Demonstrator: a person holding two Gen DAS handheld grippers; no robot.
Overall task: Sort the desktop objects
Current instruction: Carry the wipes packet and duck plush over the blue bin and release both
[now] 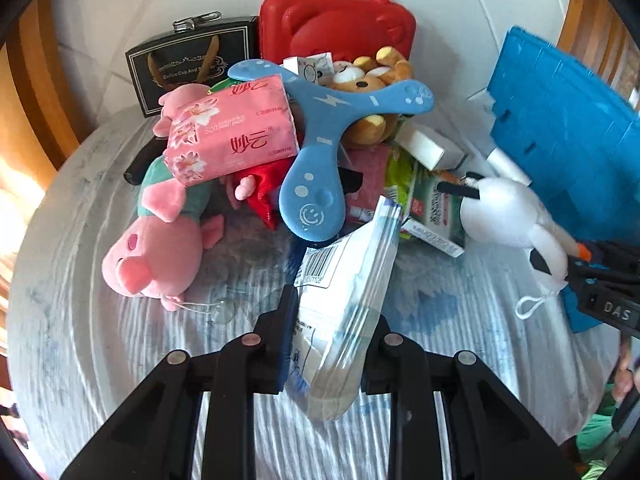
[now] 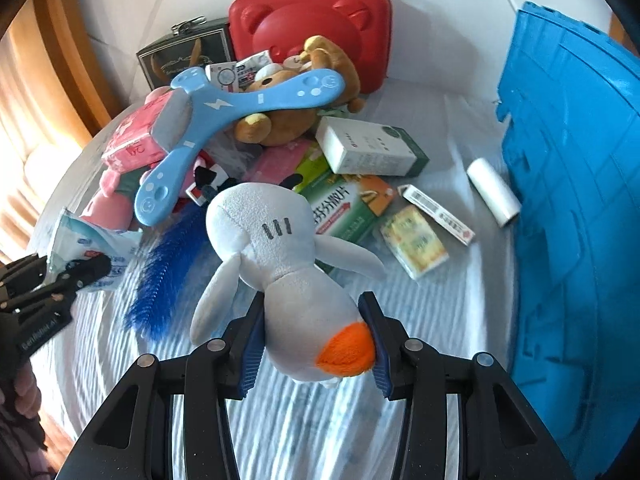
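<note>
A: What did each gripper hold?

B: The left gripper (image 1: 332, 344) had its fingers clamped on a clear wipes packet (image 1: 344, 304), lifted just off the striped cloth (image 1: 120, 360). The right gripper (image 2: 316, 340) pinched a white duck plush (image 2: 276, 256) near its orange beak, body hanging forward over the cloth.

A: Where was the clutter?

B: Piled toward the far edge: a blue boomerang (image 2: 224, 104) lay across a pink tissue pack (image 1: 232, 128) and a brown bear (image 2: 304, 92), with a red case (image 2: 316, 32) upright behind them. A pink pig plush (image 1: 156, 248) lay at the pile's left.

A: Any open room?

B: Bare cloth stretched in front of both grippers. A blue crate (image 2: 572, 200) walled the right edge, with a white roll (image 2: 494, 192) just beside it, possibly touching.
</note>
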